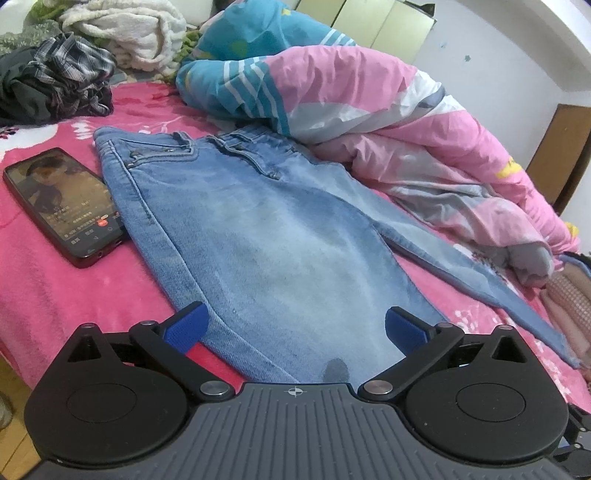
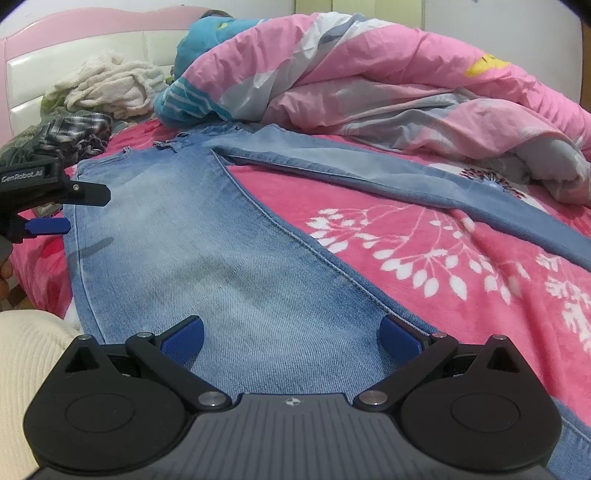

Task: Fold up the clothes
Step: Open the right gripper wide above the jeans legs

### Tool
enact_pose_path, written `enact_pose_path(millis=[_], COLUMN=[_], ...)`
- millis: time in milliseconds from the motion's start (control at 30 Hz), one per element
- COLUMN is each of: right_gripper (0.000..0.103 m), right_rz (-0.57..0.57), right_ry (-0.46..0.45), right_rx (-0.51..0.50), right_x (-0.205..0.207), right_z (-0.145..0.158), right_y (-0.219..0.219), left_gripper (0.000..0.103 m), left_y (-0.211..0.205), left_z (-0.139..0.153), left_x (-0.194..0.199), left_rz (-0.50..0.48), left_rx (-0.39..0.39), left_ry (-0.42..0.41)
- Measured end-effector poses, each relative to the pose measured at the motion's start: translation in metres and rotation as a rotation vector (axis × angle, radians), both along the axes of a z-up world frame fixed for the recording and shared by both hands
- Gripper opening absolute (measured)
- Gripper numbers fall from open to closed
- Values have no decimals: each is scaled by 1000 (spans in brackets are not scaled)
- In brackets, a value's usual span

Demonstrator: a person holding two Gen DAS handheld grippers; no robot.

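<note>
So the setup here is a bed [image 2: 424, 258] covered with a bright pink blanket that has white leafy branch prints on it. A pair of light blue jeans [image 1: 266, 236] is laid out flat on top, waistband toward the far side, legs spread apart in a V with the pink blanket showing between them.

The left hand-held gripper [image 1: 295, 328] is spread wide with nothing between its blue pads, hovering low over the near leg. The right hand-held gripper [image 2: 291, 336] is the same deal, released and wide apart, over the same leg further down. From the right wrist view you can also see the left one poking in from the left edge at the outer seam.

A phone [image 1: 64, 203] with its screen lit sits on the blanket just beside the jeans' hip, left side. Behind the jeans there's a big crumpled pink, grey and teal duvet [image 2: 388, 85] piled up, its edge touching the waistband area. Further back left is a heap of a plaid shirt [image 1: 70, 74] and dark clothes, plus a cream fluffy towel [image 1: 129, 33].

Room-wise: pink and white padded headboard [image 2: 74, 48], white wall, pale yellow-green cupboard doors [image 1: 369, 26], and a brown door [image 1: 561, 158] on the right.
</note>
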State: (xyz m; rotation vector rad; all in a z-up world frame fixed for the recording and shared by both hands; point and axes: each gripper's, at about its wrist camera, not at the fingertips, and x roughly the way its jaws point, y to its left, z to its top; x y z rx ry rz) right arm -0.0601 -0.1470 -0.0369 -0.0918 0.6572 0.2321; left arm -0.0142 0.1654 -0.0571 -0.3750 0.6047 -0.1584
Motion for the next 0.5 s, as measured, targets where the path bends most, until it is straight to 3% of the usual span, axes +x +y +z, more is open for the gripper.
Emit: enact_pose_path(millis=[233, 500], right_gripper=[103, 103], right_rz=[26, 102], right_ry=[-12, -84], right_rx=[-27, -107], right_x=[-1, -13], right_z=[1, 14], right_y=[2, 15], left_gripper=[103, 103], left_y=[-6, 1], left_z=[0, -1], left_x=[0, 1], left_rz=[12, 49], left_rx=[49, -11], left_ry=[19, 42])
